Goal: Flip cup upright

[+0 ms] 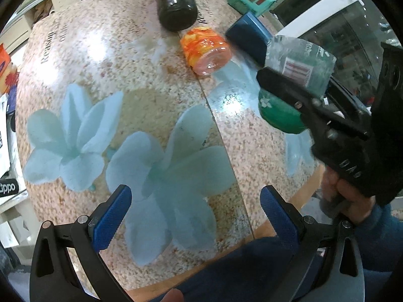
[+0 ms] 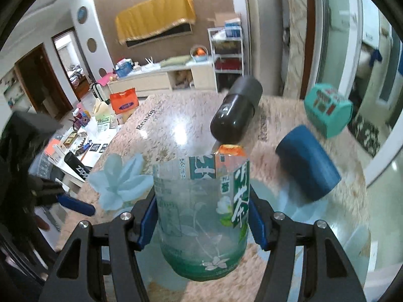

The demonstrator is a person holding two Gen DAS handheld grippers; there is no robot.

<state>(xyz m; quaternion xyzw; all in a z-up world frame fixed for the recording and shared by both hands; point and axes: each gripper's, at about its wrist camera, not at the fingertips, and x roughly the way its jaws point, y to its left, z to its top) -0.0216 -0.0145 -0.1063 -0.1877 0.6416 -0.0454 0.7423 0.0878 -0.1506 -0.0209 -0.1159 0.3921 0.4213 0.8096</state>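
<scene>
A clear plastic cup with a green tea label [image 2: 201, 216] sits between the blue pads of my right gripper [image 2: 201, 224], which is shut on its sides. Its open rim is up and its green base is down, held above the table. In the left wrist view the same cup [image 1: 299, 63] shows at the right, tilted, gripped by the right gripper [image 1: 297, 93]. My left gripper [image 1: 196, 216] is open and empty over the near table edge.
The flower-print table [image 1: 105, 80] holds an orange cup [image 1: 205, 50] on its side, a black cup [image 1: 175, 5] on its side, a dark blue cup [image 2: 307, 166] on its side and a teal box [image 2: 327, 108]. Shelves and clutter stand beyond the table.
</scene>
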